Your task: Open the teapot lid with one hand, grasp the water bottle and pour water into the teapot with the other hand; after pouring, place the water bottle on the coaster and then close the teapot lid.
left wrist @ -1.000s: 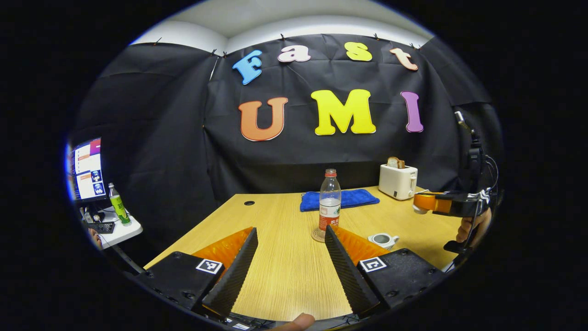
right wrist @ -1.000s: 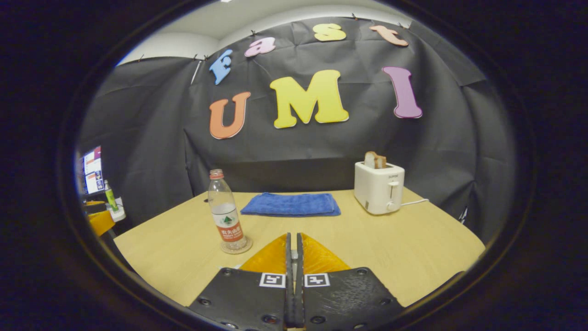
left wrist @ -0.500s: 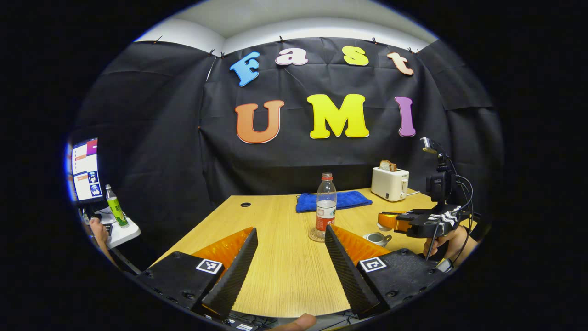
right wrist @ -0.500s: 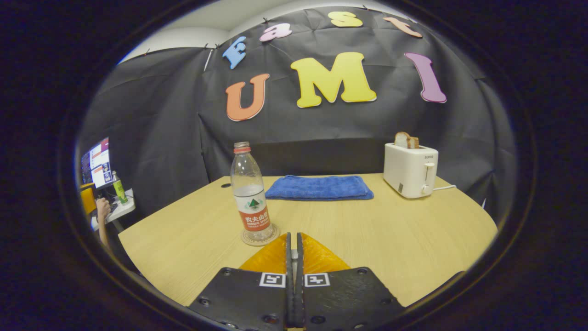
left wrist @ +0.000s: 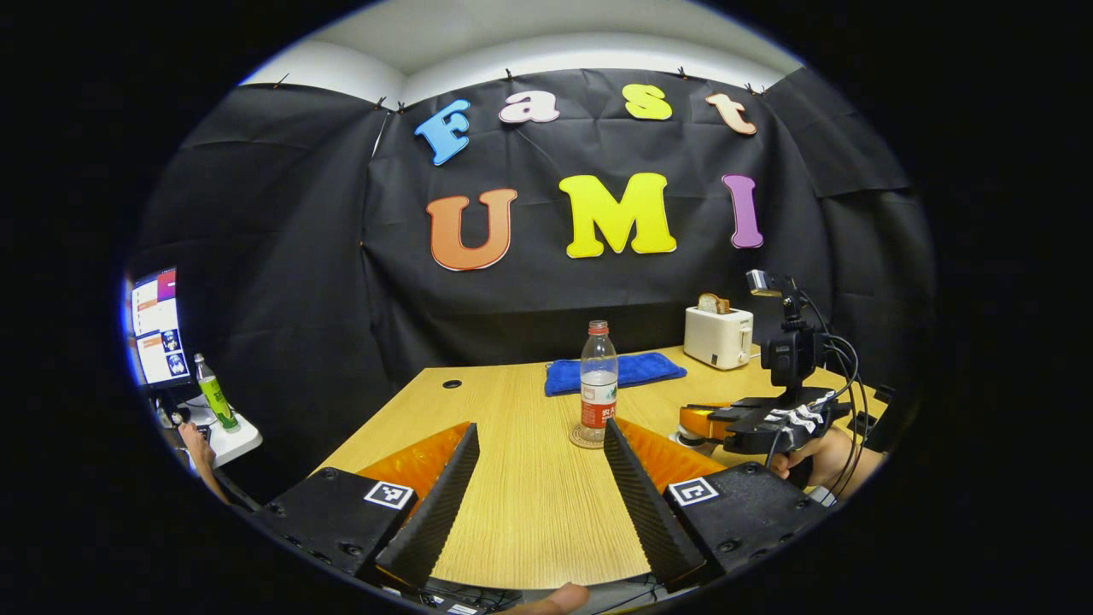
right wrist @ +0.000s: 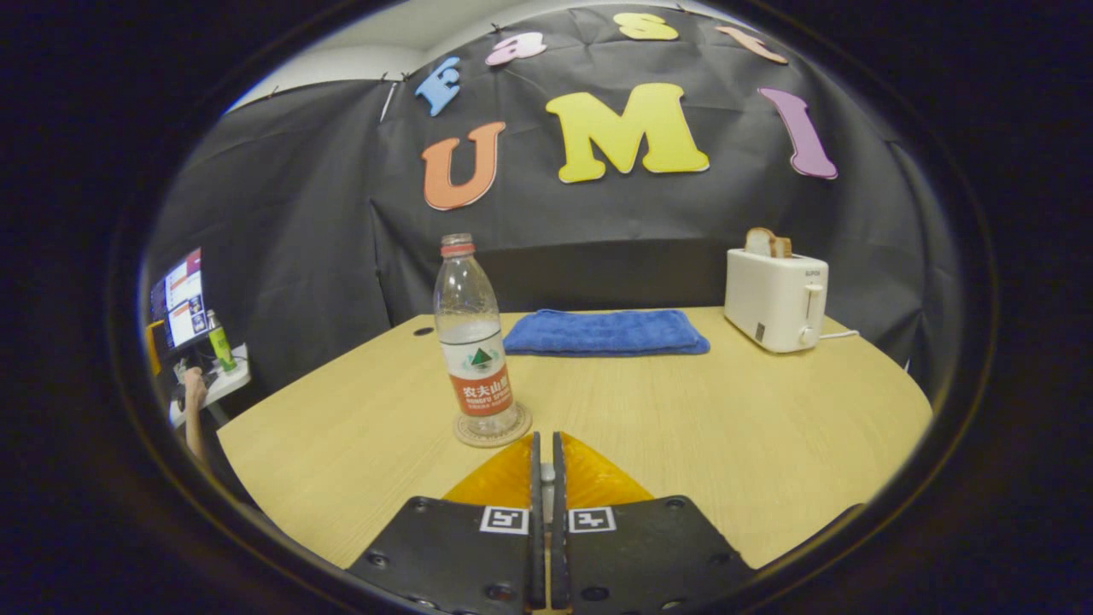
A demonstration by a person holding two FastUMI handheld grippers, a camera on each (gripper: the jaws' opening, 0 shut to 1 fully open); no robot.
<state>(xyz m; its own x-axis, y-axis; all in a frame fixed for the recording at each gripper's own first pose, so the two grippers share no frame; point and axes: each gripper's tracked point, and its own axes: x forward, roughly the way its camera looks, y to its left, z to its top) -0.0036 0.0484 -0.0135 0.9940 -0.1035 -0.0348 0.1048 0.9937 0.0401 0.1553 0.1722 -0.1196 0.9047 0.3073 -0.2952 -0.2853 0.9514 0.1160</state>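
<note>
A clear water bottle [left wrist: 598, 376] [right wrist: 474, 342] with a red cap and label stands upright on a round coaster [left wrist: 585, 442] [right wrist: 491, 436] mid-table. In the left gripper view, my left gripper [left wrist: 540, 431] is open, short of the bottle, with bare table between its fingers. To the right, my right gripper [left wrist: 687, 420], held by a hand [left wrist: 824, 457], sits low over the white teapot [left wrist: 680, 441], which is mostly hidden under it. In the right gripper view, my right gripper [right wrist: 545, 440] is shut, with a pale sliver of the teapot lid between the fingers.
A blue towel [left wrist: 615, 371] [right wrist: 606, 331] lies at the back of the wooden table [left wrist: 512, 512]. A white toaster [left wrist: 719, 337] [right wrist: 775, 299] with bread stands back right. A side table with a monitor and a green bottle [left wrist: 213, 397] is off to the left.
The right gripper has come down from above the table to the teapot, nearer the bottle. The left gripper has drawn back a little, still open.
</note>
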